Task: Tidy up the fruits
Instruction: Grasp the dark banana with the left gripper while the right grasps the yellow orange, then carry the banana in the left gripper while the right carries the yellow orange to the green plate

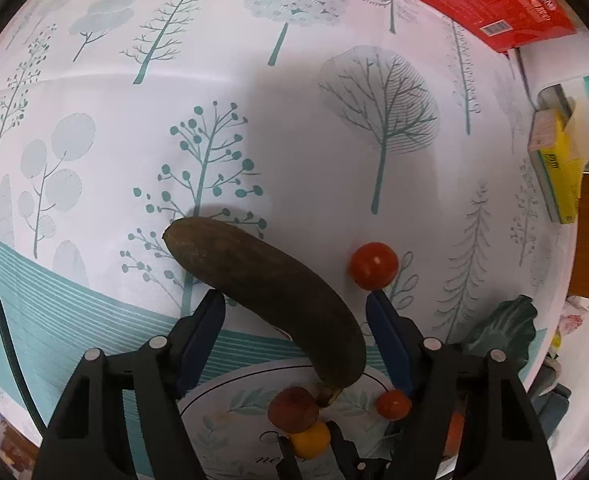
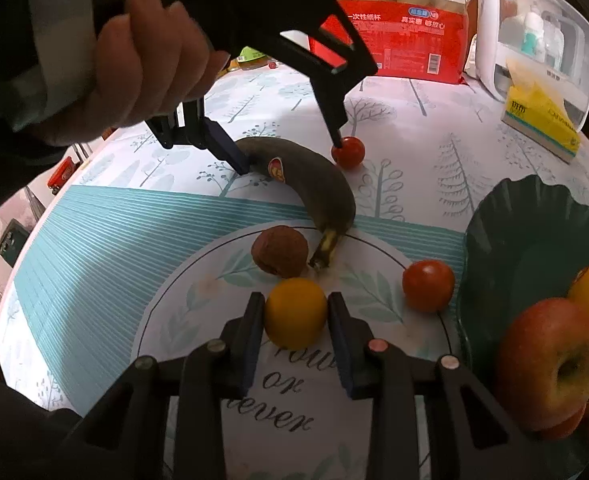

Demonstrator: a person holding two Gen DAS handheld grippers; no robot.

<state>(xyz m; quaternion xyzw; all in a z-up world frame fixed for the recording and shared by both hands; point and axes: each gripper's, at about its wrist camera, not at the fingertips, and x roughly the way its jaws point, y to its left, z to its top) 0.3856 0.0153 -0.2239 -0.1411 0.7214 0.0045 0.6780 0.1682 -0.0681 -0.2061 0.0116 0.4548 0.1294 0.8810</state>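
Right wrist view: right tongs (image 2: 296, 316) sit narrow around the small orange (image 2: 295, 312); left tongs (image 2: 290, 156) are wide over the soft, dark banana (image 2: 310, 184). Grab its middle gently.

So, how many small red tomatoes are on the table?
2. One tomato lies beyond the banana, beside the left gripper fingertip. The other tomato lies near the green bowl. The bowl's fruit could hide more.
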